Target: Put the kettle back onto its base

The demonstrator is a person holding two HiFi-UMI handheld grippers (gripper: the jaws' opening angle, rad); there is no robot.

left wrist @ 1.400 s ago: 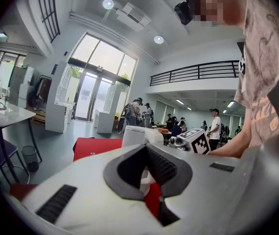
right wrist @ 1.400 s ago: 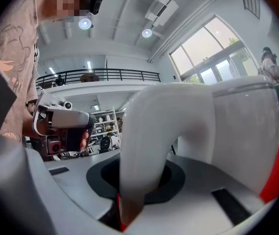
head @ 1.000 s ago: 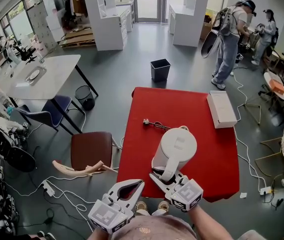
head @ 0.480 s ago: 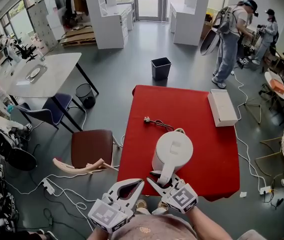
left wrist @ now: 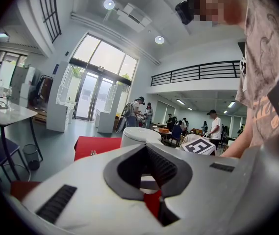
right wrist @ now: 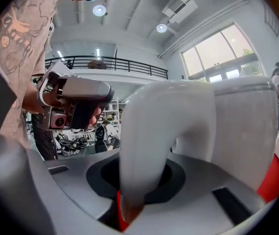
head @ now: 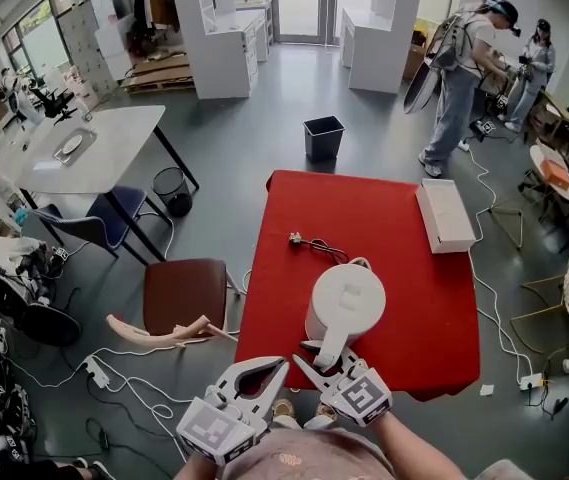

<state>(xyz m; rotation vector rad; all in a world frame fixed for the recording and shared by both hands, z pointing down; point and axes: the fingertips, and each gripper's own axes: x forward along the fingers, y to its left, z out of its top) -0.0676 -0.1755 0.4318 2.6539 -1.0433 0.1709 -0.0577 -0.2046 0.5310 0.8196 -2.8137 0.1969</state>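
Note:
A white electric kettle (head: 345, 303) stands upright near the front of the red table (head: 364, 208), and what it rests on is hidden beneath it. A black cord runs from under it to a plug (head: 292, 239) lying further back on the cloth. My right gripper (head: 320, 352) has the kettle's handle (right wrist: 144, 131) between its jaws, which are opening. My left gripper (head: 276, 367) hangs shut and holding nothing just off the table's front edge, left of the kettle. In the left gripper view the kettle (left wrist: 138, 135) shows ahead, past the jaws.
A long white box (head: 444, 218) lies at the table's far right edge. A brown chair (head: 184, 298) stands left of the table, with cables on the floor around it. A black bin (head: 321, 138) sits beyond the table, and people stand at the back right (head: 459, 68).
The kettle and my right gripper have come down a little and slightly toward the near edge. My left gripper has stayed where it was.

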